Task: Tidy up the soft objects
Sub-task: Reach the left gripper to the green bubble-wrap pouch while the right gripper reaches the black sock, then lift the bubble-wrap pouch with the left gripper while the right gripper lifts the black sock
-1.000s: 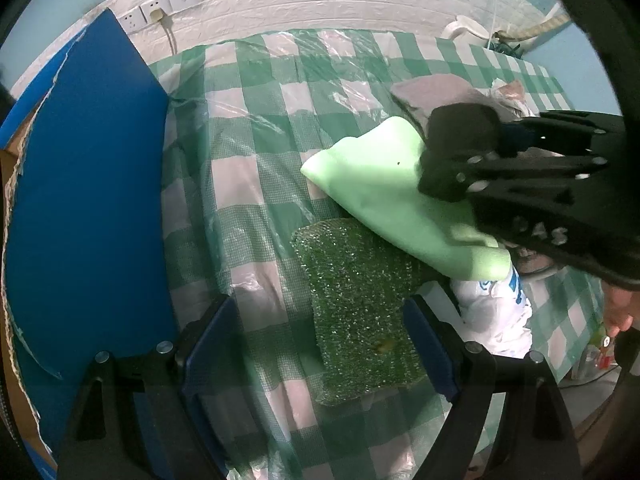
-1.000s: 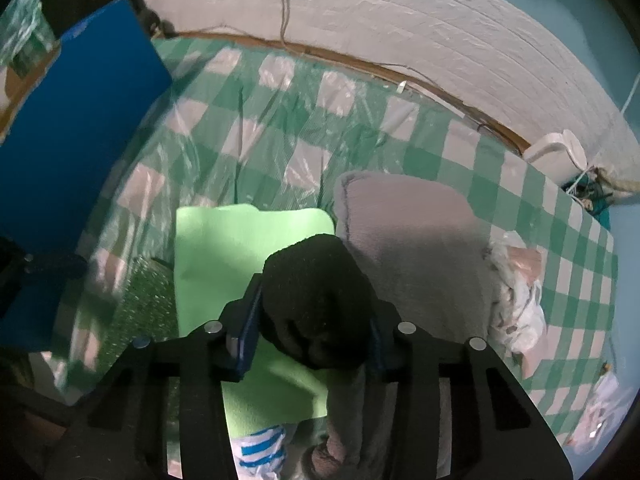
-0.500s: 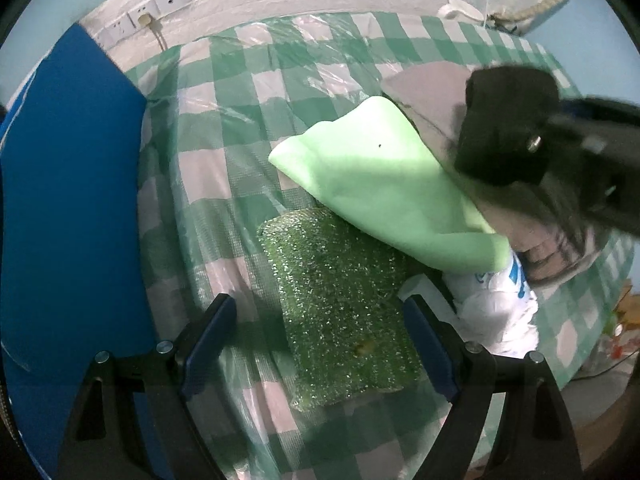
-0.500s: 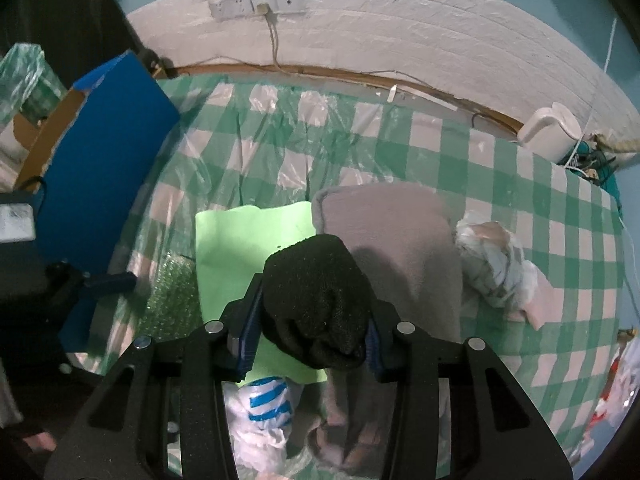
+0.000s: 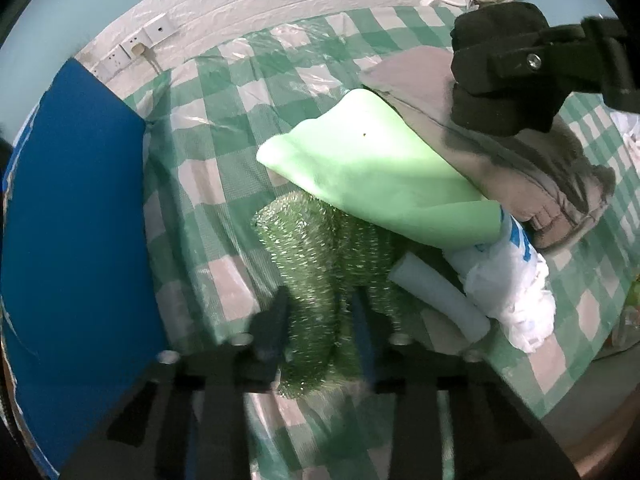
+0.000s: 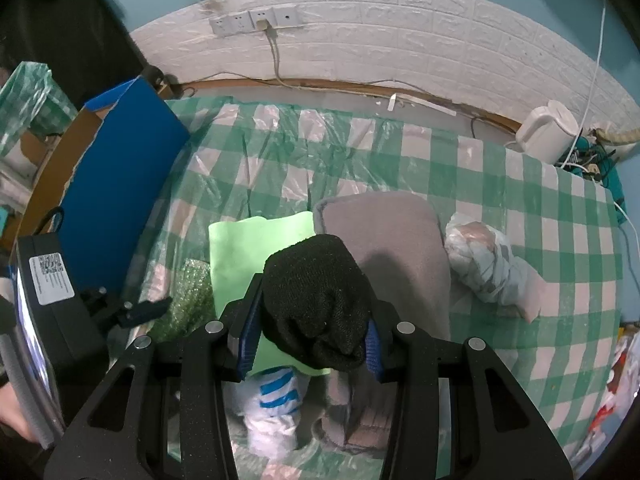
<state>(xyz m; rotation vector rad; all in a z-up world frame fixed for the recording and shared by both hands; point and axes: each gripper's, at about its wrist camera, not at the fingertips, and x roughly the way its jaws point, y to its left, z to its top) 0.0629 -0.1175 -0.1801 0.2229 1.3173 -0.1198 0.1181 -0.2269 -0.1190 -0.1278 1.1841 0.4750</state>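
Over a green-checked tablecloth (image 5: 224, 184), the left gripper (image 5: 316, 320) has just been closing and now pinches the near end of a green bubble-wrap sheet (image 5: 320, 256), which bunches up between its pads; the sheet's far end lies tucked under a light green foam sheet (image 5: 372, 176). The right gripper (image 6: 308, 344) is clamped on a black knit cloth (image 6: 316, 304), held above a grey padded garment (image 6: 388, 240). A white rolled piece (image 5: 440, 296) and a white and blue plastic bag (image 5: 508, 280) lie just beside the bubble wrap. The lift looks best done slowly, drawing the wrap back toward the holder so that it slides free without dragging the foam, with the black cloth kept high and clear of the pile
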